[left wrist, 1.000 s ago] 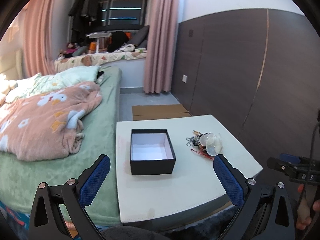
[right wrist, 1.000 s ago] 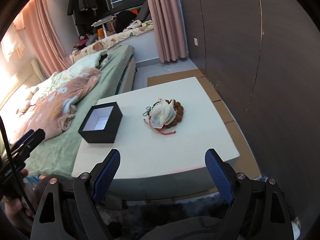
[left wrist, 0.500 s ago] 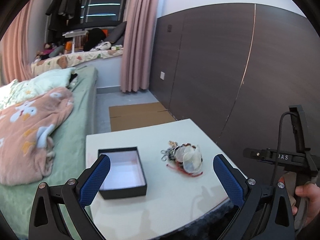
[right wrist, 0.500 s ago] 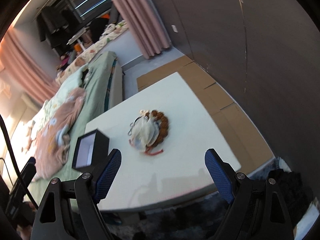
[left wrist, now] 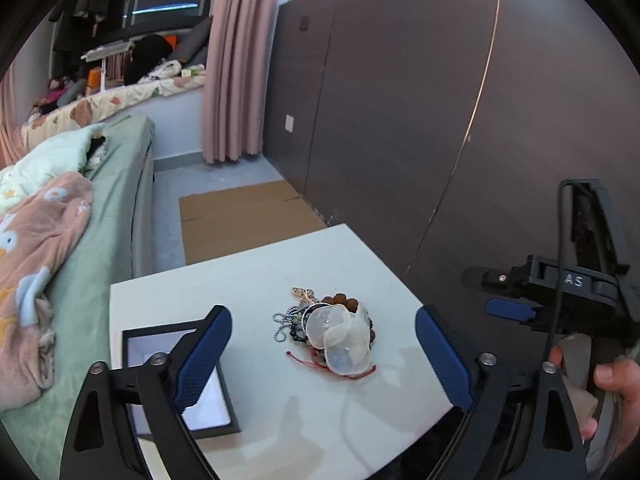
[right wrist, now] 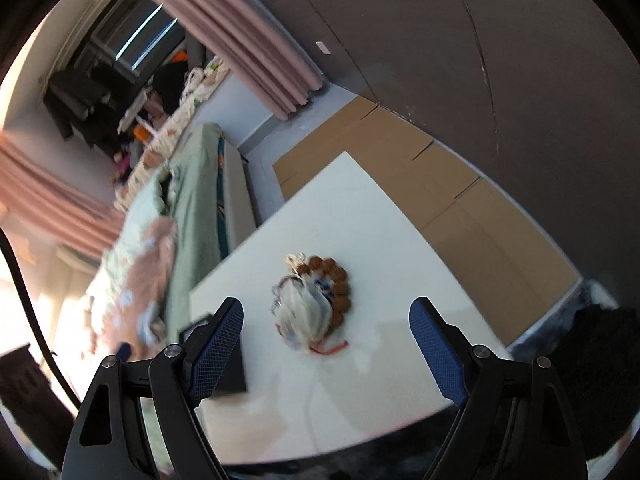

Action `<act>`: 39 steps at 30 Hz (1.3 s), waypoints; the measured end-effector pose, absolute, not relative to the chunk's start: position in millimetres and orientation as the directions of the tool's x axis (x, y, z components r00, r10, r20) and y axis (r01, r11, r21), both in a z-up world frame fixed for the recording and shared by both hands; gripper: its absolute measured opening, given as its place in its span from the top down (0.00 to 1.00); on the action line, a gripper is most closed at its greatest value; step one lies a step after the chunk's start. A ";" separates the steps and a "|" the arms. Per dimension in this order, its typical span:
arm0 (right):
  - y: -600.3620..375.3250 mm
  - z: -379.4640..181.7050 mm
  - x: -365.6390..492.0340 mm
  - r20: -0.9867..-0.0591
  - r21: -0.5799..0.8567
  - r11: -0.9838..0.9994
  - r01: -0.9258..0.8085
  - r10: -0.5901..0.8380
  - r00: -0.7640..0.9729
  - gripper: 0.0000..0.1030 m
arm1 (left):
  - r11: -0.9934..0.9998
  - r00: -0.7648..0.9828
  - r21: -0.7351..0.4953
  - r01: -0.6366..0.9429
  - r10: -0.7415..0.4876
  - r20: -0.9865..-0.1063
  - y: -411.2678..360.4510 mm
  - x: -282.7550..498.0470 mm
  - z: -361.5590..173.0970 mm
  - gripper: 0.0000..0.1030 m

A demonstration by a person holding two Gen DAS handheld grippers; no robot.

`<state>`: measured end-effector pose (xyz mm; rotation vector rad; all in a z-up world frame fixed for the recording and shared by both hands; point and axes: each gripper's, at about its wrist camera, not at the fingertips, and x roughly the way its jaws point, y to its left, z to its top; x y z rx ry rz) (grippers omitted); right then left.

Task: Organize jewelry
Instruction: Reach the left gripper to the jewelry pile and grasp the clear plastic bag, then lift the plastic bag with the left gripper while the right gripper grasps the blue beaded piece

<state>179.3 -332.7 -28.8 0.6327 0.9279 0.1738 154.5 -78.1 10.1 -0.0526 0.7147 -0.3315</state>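
Note:
A tangled pile of jewelry point(left wrist: 333, 330) lies on the white table point(left wrist: 256, 272): pale shell discs, brown beads, a ball chain and a red cord. The same jewelry pile point(right wrist: 314, 307) shows in the right wrist view. To its left stands an open black box point(left wrist: 188, 392) with a white inside, also seen as the black box point(right wrist: 226, 368) behind one finger. My left gripper point(left wrist: 322, 354) hovers above the table just short of the pile, its jaws closing with nothing pressed between them. My right gripper point(right wrist: 326, 338) is open and empty, facing the pile. A hand holds the right gripper's handle point(left wrist: 560, 292).
A bed with a green sheet point(left wrist: 108, 208) and a pink blanket point(left wrist: 36, 264) runs along the table's left. Flattened cardboard point(left wrist: 240, 216) covers the floor beyond the table. A dark panelled wall point(left wrist: 440, 120) closes the right side. Pink curtains point(left wrist: 236, 60) hang at the back.
Both grippers have moved toward the jewelry pile, which now sits between their fingers. The right wrist view has rolled, tilting the table. The box has slid to the left edge of both views.

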 end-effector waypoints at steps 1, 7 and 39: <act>-332.4 -31.5 181.0 -0.690 0.576 0.808 0.125 0.398 0.605 0.16 | 0.945 0.694 -0.158 0.287 -0.319 -0.646 -82.1 160.3 6.9 0.12; -339.8 -74.3 192.0 -0.727 0.579 0.795 0.181 0.404 0.555 0.16 | 0.932 0.627 -0.146 0.333 -0.334 -0.704 -112.7 189.2 -21.1 0.19; -320.3 -103.7 203.2 -0.742 0.598 0.787 0.152 0.473 0.475 0.16 | 0.924 0.596 -0.185 0.335 -0.360 -0.718 -101.1 202.9 -45.3 0.97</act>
